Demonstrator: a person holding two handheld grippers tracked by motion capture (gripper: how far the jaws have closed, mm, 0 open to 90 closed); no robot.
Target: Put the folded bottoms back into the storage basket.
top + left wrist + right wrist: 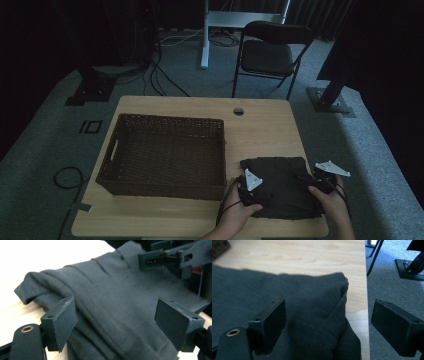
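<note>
Both black two-jaw grippers, left (251, 192) and right (320, 184), gape wide over folded dark grey cloth (280, 186); nothing grasped. Cloth's long axis runs across table, beside brown wicker basket (165, 187).

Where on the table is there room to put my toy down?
Bare wood lies beyond the dark cloth, around the round hole, and along the near edge before the wicker basket. The near right corner is crowded: cloth, left gripper, right gripper.
</note>
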